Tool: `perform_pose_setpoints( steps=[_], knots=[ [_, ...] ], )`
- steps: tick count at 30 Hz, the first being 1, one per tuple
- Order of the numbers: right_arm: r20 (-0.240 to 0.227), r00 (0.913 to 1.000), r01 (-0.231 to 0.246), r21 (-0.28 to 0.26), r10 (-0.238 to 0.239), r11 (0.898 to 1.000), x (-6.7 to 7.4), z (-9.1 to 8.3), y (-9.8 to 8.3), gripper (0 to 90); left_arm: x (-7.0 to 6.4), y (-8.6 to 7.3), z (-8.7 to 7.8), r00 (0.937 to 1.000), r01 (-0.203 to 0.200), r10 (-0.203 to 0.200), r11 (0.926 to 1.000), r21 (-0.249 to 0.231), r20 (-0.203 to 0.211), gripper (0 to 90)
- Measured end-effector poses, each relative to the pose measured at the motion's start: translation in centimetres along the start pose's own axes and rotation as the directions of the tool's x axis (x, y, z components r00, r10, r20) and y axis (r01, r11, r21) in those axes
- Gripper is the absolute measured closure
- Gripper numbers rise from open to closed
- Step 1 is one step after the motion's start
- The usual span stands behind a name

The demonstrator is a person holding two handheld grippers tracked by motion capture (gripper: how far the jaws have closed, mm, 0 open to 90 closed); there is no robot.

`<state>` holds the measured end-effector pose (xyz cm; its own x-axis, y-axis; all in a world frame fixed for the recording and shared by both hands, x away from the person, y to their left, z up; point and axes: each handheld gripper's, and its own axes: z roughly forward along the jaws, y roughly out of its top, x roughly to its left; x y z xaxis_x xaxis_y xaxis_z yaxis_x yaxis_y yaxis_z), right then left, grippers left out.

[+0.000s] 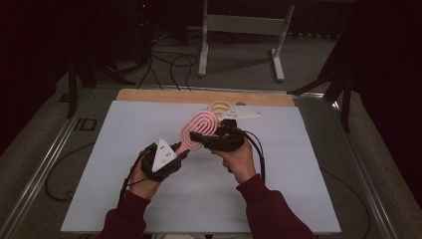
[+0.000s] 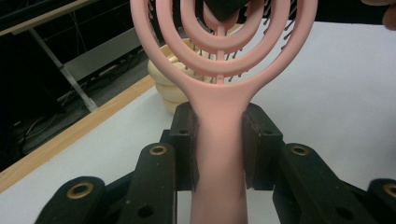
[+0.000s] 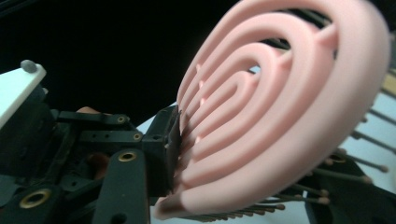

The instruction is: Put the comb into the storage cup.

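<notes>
White sheet (image 1: 149,199) covers the table, bare wood strip (image 1: 164,95) along far edge; dark room w/ floor cables and a grey metal stand (image 1: 239,25) beyond. Sheet lies open left, right, near. Pink plastic vented hairbrush (image 1: 199,128) held mid-table above sheet: left gripper (image 1: 180,151) jaws pinch its handle, right gripper (image 1: 199,138) jaws clamp its head. Left gripper view shows a cream ribbed object (image 2: 168,88) behind, near far edge.

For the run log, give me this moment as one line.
left claw: shut on pink brush handle | right claw: shut on brush head | brush: held above white mat
</notes>
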<state>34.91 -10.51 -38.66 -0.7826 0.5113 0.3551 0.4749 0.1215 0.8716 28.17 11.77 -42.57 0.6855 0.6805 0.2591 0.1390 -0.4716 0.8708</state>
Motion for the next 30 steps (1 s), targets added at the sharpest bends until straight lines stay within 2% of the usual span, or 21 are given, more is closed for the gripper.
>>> perform_pose_setpoints(
  steps=[9,19,30],
  knots=[
    [-0.023,0.9997,0.008,0.010,-0.008,1.000,0.56,0.15,-0.08,59.0,-0.11,-0.09,0.15,1.0000,-0.002,0.002,1.0000,0.008,-0.010,69.8],
    [-0.055,0.9956,-0.074,0.024,0.076,0.997,0.68,0.16,-0.09,62.8,-0.09,-0.12,0.14,1.0000,-0.001,0.001,1.0000,0.007,-0.001,69.7],
    [-0.069,0.9933,-0.093,-0.002,0.092,0.996,0.77,0.11,-0.11,63.0,0.00,-0.08,0.00,0.9999,0.002,-0.002,1.0000,-0.006,-0.012,66.9]
  ],
)
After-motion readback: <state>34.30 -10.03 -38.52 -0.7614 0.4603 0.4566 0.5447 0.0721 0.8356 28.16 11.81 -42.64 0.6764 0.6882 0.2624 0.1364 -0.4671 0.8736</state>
